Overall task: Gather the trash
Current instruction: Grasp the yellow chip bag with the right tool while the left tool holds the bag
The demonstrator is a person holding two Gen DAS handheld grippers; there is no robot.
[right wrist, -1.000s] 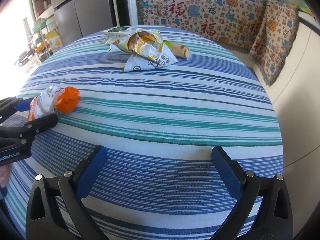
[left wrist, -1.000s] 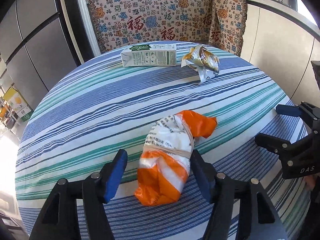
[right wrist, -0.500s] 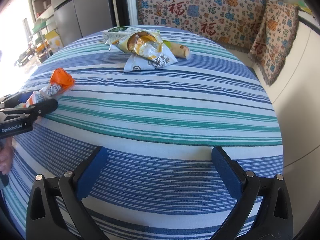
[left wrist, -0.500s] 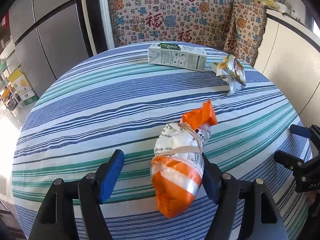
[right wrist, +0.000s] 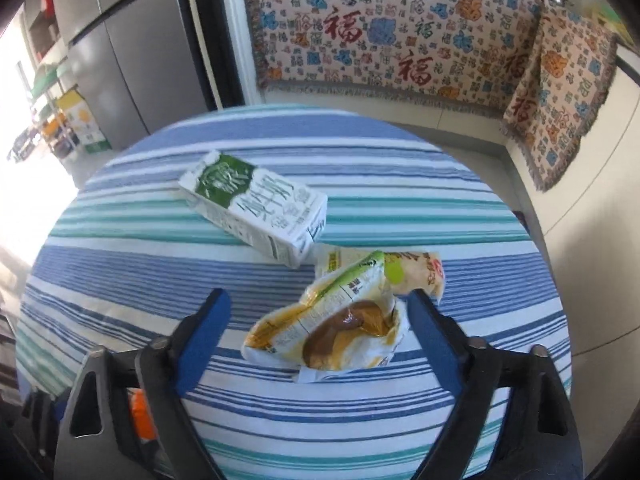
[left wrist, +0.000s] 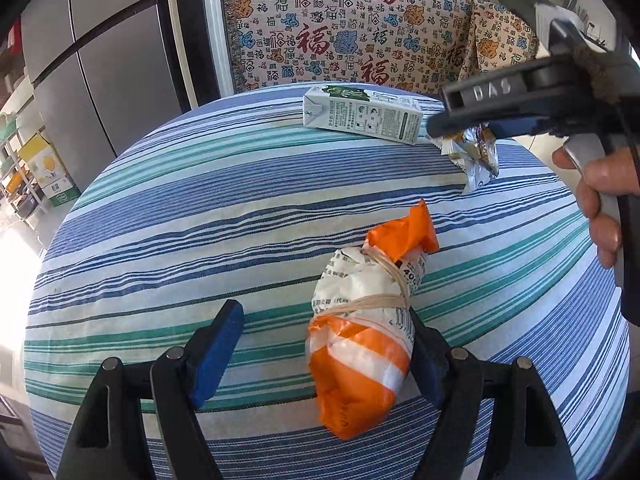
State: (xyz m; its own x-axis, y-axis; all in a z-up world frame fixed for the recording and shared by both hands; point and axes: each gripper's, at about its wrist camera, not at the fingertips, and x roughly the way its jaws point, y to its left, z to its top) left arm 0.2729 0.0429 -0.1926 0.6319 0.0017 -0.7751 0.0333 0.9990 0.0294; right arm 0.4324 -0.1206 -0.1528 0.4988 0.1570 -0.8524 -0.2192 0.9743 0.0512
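The step in hand is the pickup of loose rubbish from the round table with the striped cloth, and both tongs are at work on different pieces. The left gripper stands about half wide, its jaws having just been opening, and the orange-and-white bag bound with a rubber band lies on the cloth between them, leaning against the right-hand finger while a clear gap shows to the left-hand one; it looks let go rather than gripped, though whether that right pad presses on it I cannot tell. The right gripper is farther across the table, over the yellow snack wrapper, and its jaws have just been closing; the wrapper sits between the pads, its edge close to the right-hand one, with open cloth showing on the left side, so no grip is made yet. The green-and-white milk carton lies on its side just beyond the wrapper, and a second pale wrapper is tucked under the first, touching it. The next move, as I judge it, calls for the right tongs to close fully on the crumpled wrapper without catching the pale one beneath, then lift it clear. No bin or bag for the rubbish is in view.
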